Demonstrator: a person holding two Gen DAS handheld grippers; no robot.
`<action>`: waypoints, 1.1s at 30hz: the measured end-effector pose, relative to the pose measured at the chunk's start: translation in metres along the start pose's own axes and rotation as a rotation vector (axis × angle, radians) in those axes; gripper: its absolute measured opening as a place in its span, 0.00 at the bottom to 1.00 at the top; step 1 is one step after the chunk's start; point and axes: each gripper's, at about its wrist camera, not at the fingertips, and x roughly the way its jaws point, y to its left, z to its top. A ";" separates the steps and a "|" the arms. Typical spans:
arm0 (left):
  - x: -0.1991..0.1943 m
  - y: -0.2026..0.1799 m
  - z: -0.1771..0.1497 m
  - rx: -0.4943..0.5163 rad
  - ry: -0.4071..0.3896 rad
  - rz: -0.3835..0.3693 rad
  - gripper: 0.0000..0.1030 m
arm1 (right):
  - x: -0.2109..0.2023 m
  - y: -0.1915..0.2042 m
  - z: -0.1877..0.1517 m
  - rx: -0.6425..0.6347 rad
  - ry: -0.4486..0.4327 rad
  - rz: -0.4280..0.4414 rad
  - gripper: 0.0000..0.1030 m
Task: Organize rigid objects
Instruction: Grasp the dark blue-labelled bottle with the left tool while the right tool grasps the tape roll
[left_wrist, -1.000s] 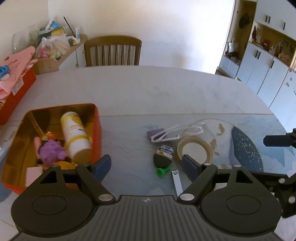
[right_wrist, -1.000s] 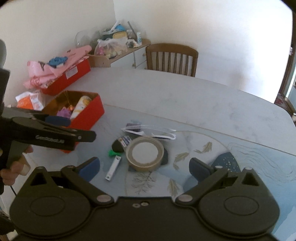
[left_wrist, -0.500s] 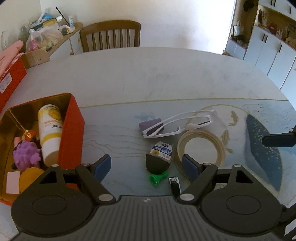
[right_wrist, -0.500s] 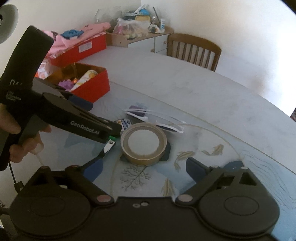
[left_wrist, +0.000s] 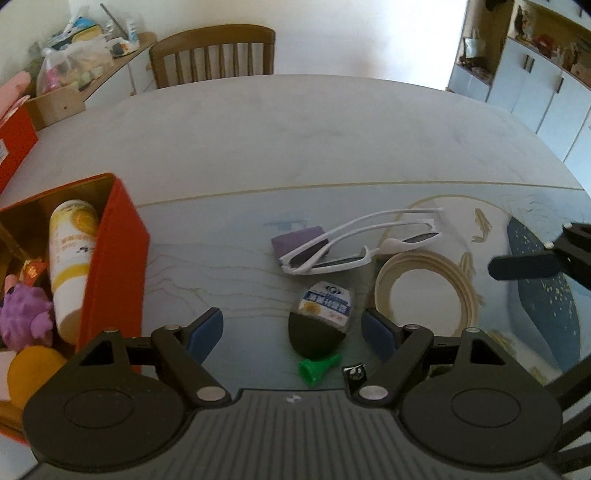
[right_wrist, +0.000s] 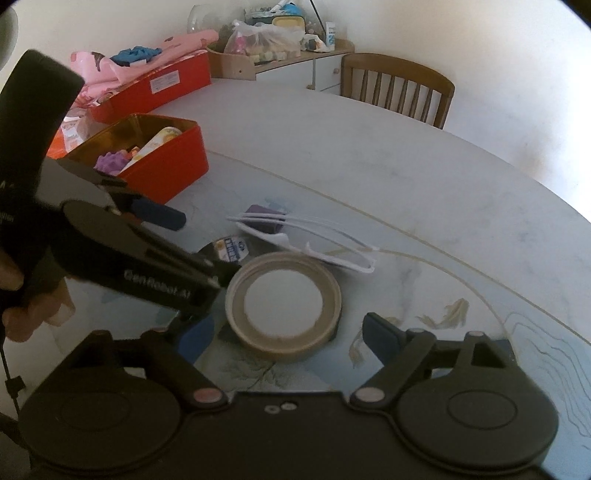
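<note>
Loose items lie on the table: white sunglasses (left_wrist: 354, 243), a purple block (left_wrist: 295, 236), a tape roll (left_wrist: 424, 295), a black egg-shaped item with a label (left_wrist: 317, 325), a green cap (left_wrist: 317, 367) and nail clippers (left_wrist: 354, 371). My left gripper (left_wrist: 293, 330) is open, its fingers either side of the black item. My right gripper (right_wrist: 288, 334) is open just before the tape roll (right_wrist: 282, 306). The left gripper also shows in the right wrist view (right_wrist: 147, 258). The red tin (left_wrist: 114, 266) at left holds a yellow bottle (left_wrist: 70, 258) and a purple toy (left_wrist: 22, 317).
A second red box (right_wrist: 155, 86) with pink cloth stands at the table's far left. A wooden chair (left_wrist: 214, 51) is behind the table. A cluttered side shelf (right_wrist: 273, 40) and white cabinets (left_wrist: 535, 74) line the walls.
My left gripper has moved forward and down over the black item and green cap. My right gripper has closed in on the tape roll. Both stay open.
</note>
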 end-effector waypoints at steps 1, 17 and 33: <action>0.001 -0.002 0.000 0.006 -0.002 -0.007 0.73 | 0.001 -0.001 0.000 -0.005 0.001 0.001 0.83; 0.003 -0.017 -0.001 0.055 -0.009 -0.028 0.38 | 0.013 -0.001 0.001 -0.026 0.001 0.014 0.72; -0.030 -0.006 -0.012 -0.002 -0.019 -0.058 0.38 | -0.031 0.006 -0.013 0.064 0.011 -0.031 0.72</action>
